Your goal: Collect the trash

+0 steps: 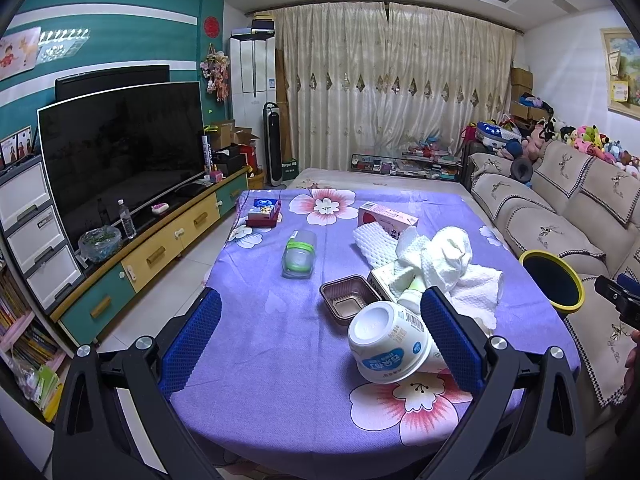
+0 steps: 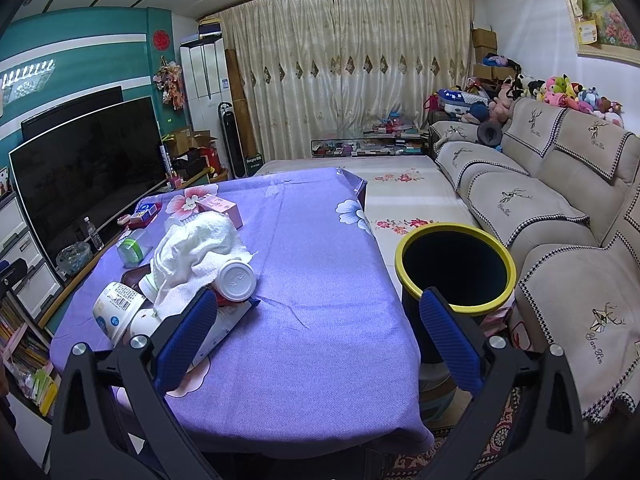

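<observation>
both grippers hang with jaws apart, holding nothing: the left gripper over the near table edge, the right gripper between table and bin. the trash sits heaped on the purple cloth: a tipped paper cup nearest, a brown tray, foam netting, a crumpled towel, a clear tub. the cup looks light and thin, likely to crush, so pinch it gently across the rim. the towel is soft; grab a bunched fold.
</observation>
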Tool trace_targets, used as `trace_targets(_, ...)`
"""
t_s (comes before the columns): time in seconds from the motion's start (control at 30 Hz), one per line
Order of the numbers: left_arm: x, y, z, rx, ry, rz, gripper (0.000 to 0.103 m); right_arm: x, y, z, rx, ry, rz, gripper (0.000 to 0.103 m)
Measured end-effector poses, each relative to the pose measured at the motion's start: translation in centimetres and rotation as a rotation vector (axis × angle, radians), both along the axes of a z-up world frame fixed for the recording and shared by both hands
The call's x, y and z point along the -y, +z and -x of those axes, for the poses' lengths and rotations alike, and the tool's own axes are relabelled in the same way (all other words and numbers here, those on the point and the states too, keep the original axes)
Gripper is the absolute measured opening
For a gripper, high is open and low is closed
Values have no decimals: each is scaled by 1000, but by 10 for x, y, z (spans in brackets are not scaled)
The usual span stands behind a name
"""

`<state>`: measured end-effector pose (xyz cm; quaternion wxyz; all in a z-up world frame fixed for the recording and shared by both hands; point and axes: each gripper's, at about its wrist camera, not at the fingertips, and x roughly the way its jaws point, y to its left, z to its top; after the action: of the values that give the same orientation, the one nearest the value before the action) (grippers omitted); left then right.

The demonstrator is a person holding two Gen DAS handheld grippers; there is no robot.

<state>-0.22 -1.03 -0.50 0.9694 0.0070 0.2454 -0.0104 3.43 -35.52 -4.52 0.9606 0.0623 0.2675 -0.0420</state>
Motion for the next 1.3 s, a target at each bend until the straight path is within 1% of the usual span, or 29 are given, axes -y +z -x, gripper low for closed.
trace_targets(0.83,1,0,0,-1,2,-10,98,0,-6,-5,-10,0,-7,97)
trace_targets(1.3,-2,-3,0,6,11,-10,98,1,-14,-13,-35,10,-15,97)
